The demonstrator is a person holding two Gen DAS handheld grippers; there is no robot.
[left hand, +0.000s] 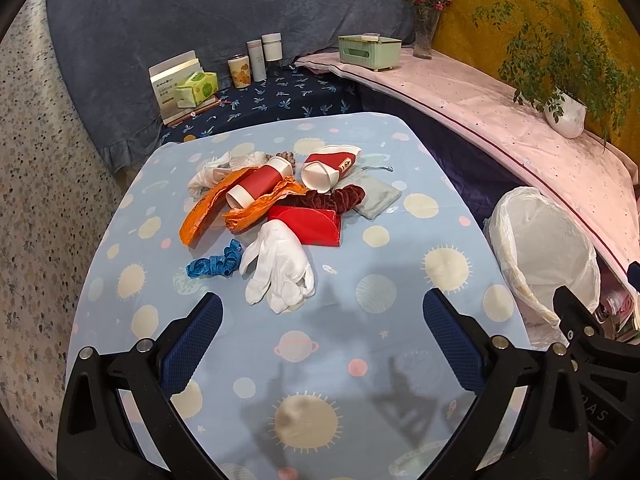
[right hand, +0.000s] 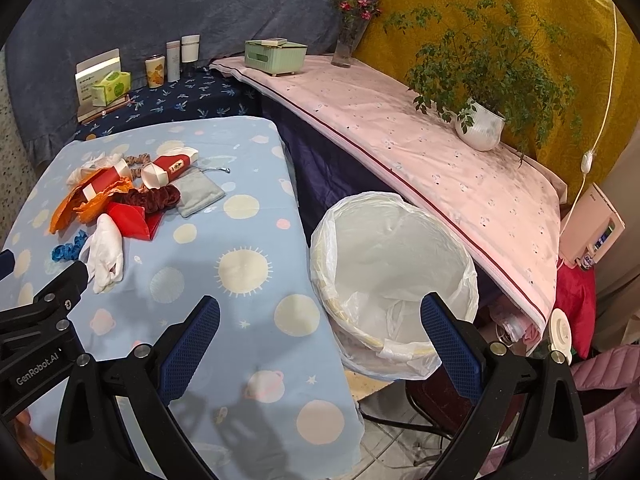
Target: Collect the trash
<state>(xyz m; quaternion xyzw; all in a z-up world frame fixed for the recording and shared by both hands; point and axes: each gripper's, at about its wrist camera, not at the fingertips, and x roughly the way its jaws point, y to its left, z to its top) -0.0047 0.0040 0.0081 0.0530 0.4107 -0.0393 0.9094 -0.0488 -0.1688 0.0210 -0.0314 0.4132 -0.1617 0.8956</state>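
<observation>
Your left gripper (left hand: 322, 322) hangs over the near part of the table (left hand: 400, 360), its blue-padded fingers (left hand: 192, 344) spread wide with nothing between them. Just ahead of the fingers lies a white glove (left hand: 280, 268), and a curled blue ribbon (left hand: 216, 262) sits beside it on its left. Behind these, the trash forms one pile in the middle of the table: a red folded card (left hand: 308, 224) touching the glove's cuff, crumpled orange paper (left hand: 208, 208) under a red paper cup (left hand: 258, 184) that lies on its side, and a second red cup (left hand: 328, 170), flattened, just to the right of the first. A dark red scrunchie (left hand: 340, 196) lies between the card and a grey cloth pouch (left hand: 374, 196). More white fabric (left hand: 208, 174) shows at the back left of the pile. Your right gripper (right hand: 320, 322) is also wide open and holds nothing; its left finger is over the table edge, and its right finger (right hand: 452, 344) is over the near rim of the waste bin (right hand: 400, 280). That bin stands just off the table's right side, lined with a white bag. On the pink-covered shelf (right hand: 420, 168) beyond are a potted plant (right hand: 480, 124), a green tissue box (right hand: 274, 56) and a flower vase (right hand: 344, 48).
</observation>
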